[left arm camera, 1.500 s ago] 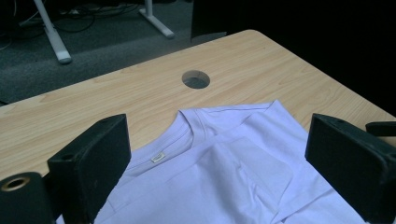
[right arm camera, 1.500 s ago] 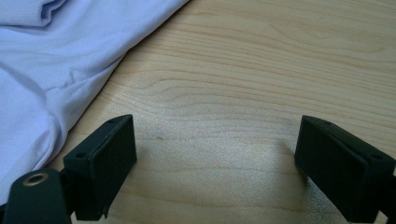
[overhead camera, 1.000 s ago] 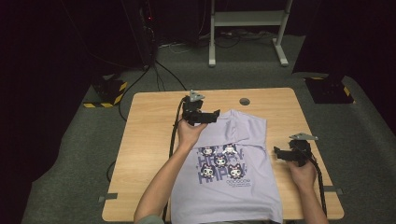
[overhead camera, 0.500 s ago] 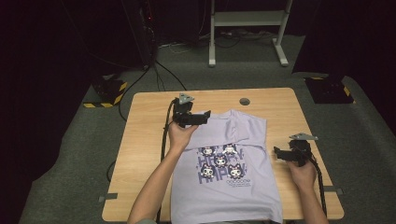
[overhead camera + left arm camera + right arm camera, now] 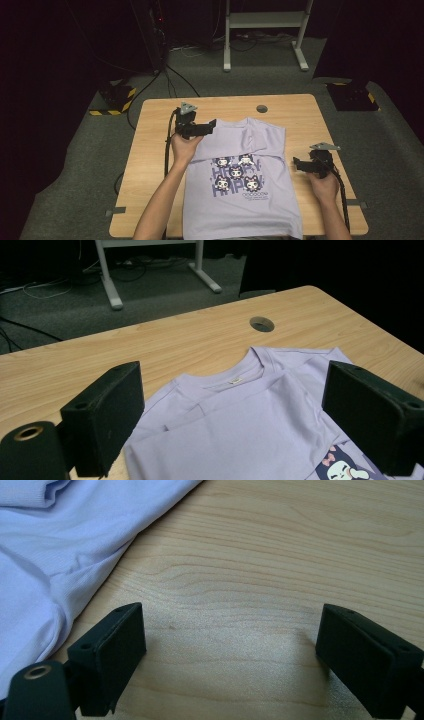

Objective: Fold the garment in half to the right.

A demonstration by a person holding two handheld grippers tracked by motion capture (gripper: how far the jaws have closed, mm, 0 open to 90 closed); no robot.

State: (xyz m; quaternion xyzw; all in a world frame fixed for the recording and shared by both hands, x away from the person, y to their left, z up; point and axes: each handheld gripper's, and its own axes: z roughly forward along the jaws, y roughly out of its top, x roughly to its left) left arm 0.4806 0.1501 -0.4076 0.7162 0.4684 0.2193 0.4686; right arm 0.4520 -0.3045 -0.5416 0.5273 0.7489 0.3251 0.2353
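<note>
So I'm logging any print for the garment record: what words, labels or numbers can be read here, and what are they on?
"HAPPY": large purple letters on the T-shirt, partly covered by the cartoon faces, so this reading is uncertain.
Small line of print under the graphic: too small to read.
Neck label inside the collar: too small to read.

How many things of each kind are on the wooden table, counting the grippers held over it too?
Lilac T-shirt with cartoon print: 1
Black two-jaw grippers: 2, the left gripper and the right gripper, both open
Total: 3, on one wooden table with a round cable hole
</note>
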